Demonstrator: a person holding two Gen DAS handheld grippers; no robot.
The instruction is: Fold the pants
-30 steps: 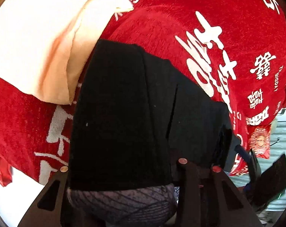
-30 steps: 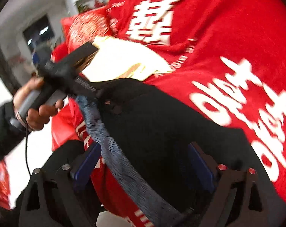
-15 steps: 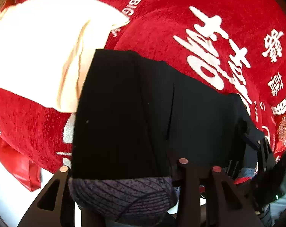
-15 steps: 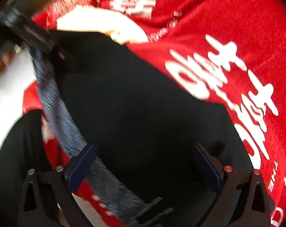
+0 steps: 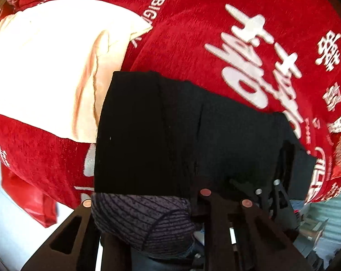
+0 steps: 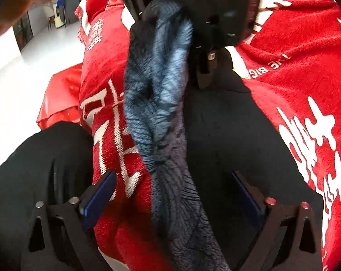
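Pants [image 5: 170, 135] edge moved nearer L gripper [image 5: 145, 201], red cloth [image 5: 215, 45] beyond.

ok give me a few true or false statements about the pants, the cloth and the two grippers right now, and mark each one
1. The pants are black. True.
2. They lie on a blue cloth. False: the cloth is red with white lettering.
3. A cream fabric lies beside the pants in the left view. True.
4. The right gripper is clamped shut. False: its jaws stand wide apart, with the grey waistband running between them.
5. The waistband is bright yellow. False: it is grey-blue ribbed knit.
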